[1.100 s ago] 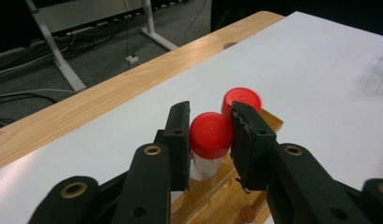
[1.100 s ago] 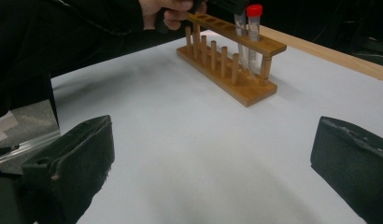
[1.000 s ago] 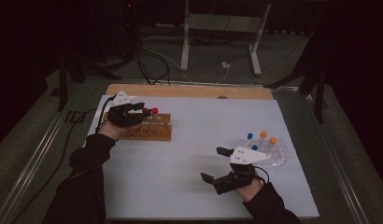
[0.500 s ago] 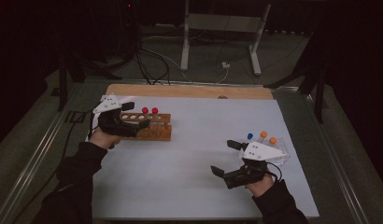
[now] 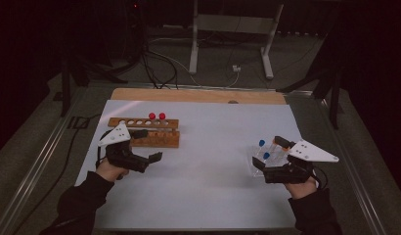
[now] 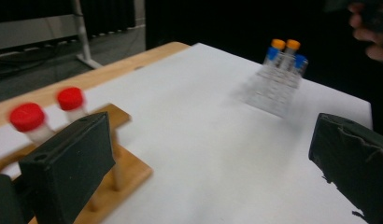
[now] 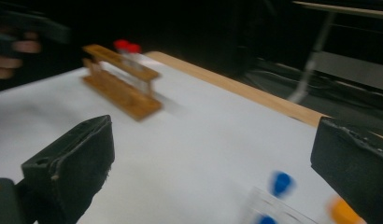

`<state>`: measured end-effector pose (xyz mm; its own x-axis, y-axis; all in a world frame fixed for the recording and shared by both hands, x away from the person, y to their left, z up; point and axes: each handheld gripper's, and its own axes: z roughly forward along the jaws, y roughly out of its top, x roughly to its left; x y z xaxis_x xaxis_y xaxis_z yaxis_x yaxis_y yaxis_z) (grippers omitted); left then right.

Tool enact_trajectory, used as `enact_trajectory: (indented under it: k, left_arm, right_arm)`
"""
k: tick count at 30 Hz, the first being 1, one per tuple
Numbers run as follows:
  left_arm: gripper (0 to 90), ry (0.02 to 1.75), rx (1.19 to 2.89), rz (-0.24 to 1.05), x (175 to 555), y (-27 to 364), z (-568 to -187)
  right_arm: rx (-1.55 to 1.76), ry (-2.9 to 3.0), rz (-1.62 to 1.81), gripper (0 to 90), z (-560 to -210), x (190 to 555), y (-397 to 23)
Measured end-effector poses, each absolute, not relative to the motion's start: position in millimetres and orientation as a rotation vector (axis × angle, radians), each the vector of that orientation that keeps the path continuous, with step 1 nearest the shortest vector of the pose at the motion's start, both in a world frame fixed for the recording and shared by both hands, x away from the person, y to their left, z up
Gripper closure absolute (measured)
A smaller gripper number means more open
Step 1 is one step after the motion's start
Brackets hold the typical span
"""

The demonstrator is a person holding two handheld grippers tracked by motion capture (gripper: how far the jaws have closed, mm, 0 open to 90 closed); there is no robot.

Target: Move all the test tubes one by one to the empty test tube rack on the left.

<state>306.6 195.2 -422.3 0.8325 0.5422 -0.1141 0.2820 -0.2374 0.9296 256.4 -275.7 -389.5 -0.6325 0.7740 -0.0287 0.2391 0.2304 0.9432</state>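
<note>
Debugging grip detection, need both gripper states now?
Left gripper: open, jaws just opened, nothing between them, beside the wooden rack.
Right gripper: open, empty, over the clear rack.

white sheet (image 5: 208, 161) over wooden tabletop (image 5: 198, 95); grey stand (image 5: 233, 29) and cables (image 5: 159, 63) on floor beyond.

Wooden rack (image 5: 148, 132), clear plastic rack (image 5: 265, 155), matt white paper table cover (image 5: 213, 147)

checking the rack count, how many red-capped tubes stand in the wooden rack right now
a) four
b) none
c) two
c, two red-capped tubes stand side by side at one end of the wooden rack, its other holes bare.
</note>
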Motion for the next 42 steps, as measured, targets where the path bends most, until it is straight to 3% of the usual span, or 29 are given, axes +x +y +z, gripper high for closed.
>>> enact_trajectory:
  k: [6,15,21,33,42]
  left_arm:
    - [0.7,0.607,1.832,0.248,294,192,-432]
    - [0.7,0.572,1.847,0.263,284,187,-439]
    - [0.7,0.568,1.846,0.265,283,187,-439]
    - [0.7,0.565,1.858,0.254,284,185,-442]
    - [0.7,0.565,1.863,0.244,284,185,-444]
  right_arm:
    - [1.022,1.962,1.348,0.0,-402,255,-296]
    - [1.111,2.000,1.269,10.9,-433,257,-300]
    - [1.146,2.037,1.218,24.3,-446,262,-300]
    - [1.211,2.129,1.156,60.0,-466,274,-300]
    - [1.215,2.139,1.159,72.8,-469,279,-297]
